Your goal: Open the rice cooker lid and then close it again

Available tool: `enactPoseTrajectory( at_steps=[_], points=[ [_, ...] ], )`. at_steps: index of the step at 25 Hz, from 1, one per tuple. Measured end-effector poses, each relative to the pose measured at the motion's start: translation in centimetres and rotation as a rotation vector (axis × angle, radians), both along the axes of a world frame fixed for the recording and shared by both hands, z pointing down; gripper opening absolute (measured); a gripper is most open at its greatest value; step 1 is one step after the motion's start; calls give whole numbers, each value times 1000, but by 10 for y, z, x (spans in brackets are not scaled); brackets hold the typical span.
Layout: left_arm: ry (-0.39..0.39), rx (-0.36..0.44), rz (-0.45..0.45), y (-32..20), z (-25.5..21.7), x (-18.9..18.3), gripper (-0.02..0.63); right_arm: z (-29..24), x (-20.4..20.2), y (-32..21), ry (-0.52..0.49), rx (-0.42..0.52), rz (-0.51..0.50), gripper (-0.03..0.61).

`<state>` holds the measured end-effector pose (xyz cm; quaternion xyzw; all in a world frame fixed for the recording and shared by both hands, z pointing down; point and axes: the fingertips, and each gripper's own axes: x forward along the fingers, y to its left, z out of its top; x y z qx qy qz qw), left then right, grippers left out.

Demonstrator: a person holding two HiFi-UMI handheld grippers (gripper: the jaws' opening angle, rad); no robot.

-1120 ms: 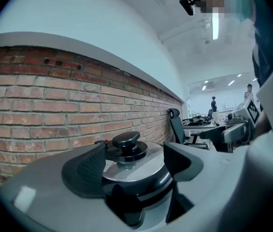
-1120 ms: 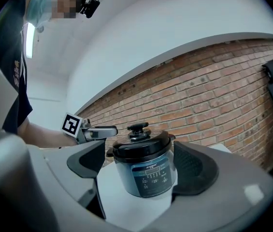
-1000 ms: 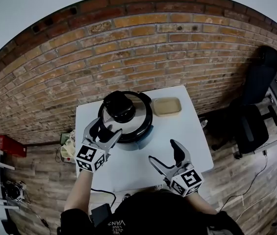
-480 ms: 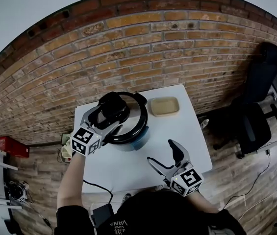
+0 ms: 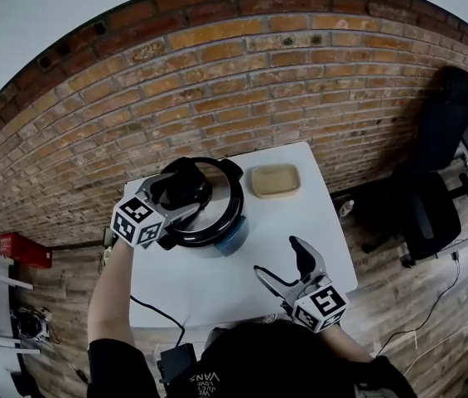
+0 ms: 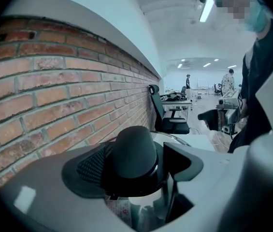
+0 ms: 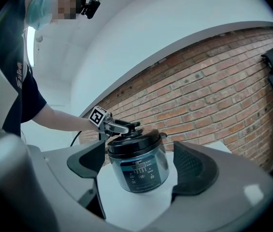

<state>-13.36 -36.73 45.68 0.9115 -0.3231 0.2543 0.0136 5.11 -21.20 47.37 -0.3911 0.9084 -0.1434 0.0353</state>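
Your work surface is a white table (image 5: 300, 222) in the middle of the head view. Its far edge lies close to the brick wall and wood-plank floor shows around its other sides. Two things rest directly on it. The rice cooker (image 5: 221, 210) stands upright at the table's upper left with its black lid seated on the body. A shallow tan tray (image 5: 275, 180) sits just to the cooker's right, near the far edge and apart from it. In your right gripper view the cooker (image 7: 138, 166) stands at centre frame on the white tabletop (image 7: 141, 204).
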Motion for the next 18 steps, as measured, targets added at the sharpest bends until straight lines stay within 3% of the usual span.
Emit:
enactPoseTrajectory(
  at_steps=[13, 18],
  points=[
    [14, -62, 1, -10, 2, 7, 353, -1, 0, -8, 3, -11, -24, 434],
    [7, -46, -11, -11, 2, 7, 341, 2, -8, -7, -10, -16, -42, 434]
  ],
)
